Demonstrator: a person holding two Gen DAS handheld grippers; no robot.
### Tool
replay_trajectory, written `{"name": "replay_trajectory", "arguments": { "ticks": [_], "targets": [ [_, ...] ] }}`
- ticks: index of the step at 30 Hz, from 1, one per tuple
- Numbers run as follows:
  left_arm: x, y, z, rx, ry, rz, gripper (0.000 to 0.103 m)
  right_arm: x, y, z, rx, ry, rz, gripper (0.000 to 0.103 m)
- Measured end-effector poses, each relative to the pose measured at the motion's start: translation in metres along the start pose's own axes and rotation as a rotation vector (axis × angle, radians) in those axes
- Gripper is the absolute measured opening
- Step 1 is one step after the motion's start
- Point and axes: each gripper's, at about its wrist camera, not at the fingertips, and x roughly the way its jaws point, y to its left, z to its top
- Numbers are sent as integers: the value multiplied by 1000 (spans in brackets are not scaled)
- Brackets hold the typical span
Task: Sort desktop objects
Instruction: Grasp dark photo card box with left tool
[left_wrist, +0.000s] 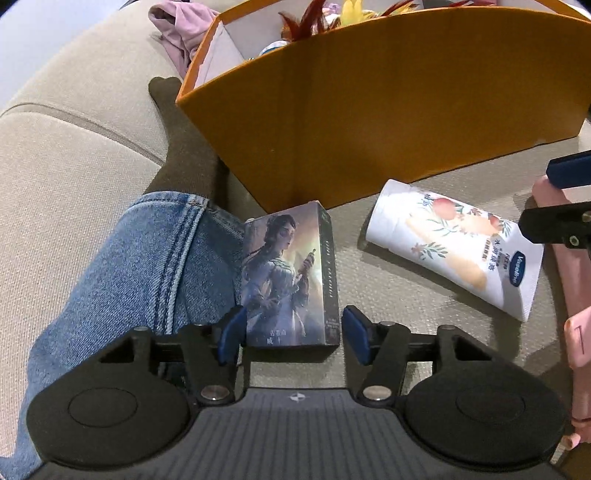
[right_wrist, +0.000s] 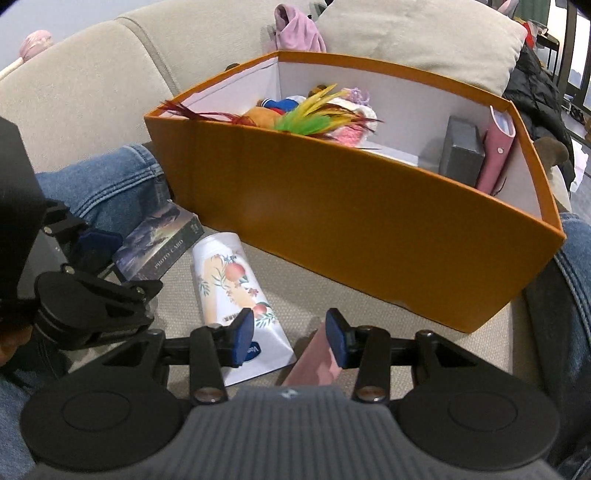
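- Left gripper: fingers spread, straddling card box; long axis runs straight ahead.
- Right gripper: fingers spread, lotion tube just left.

The white tube carries a blue oval "Vaseline" logo at its 4 o'clock end, with small Chinese print beside it too fine to read. The card box reads "PHOTO CARD" along its side.

one orange box, one card box, one tube
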Motion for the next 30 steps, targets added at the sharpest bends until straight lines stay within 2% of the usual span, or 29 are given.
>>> {"name": "replay_trajectory", "arguments": {
  "ticks": [3, 7, 13, 18, 20, 23, 26, 30],
  "targets": [
    [0, 3, -1, -6, -10, 6, 69, 1, -1, -1, -6, 0, -4, 45],
    [-5, -2, 1, 22, -31, 15, 52, 1, -5, -3, 0, -2, -7, 45],
    [-19, 7, -2, -13, -59, -5, 35, 0, -9, -5, 5, -3, -9, 45],
    [-33, 23, -7, -52, -82, -27, 30, 1, -10, -4, 9, -3, -10, 45],
    [-38, 21, -11, -25, -96, 16, 28, 1, -11, -5, 12, -3, -10, 45],
    [-37, 4, -17, 70, -115, 104, 27, 2, -13, -5, 25, -3, -8, 45],
    [-34, -19, -22, 201, -120, 243, 23, 2, -13, -5, 23, -4, -9, 45],
    [-21, -30, -20, 295, -113, 308, 23, 1, -13, -5, 27, -5, -6, 46]
  ]
}}
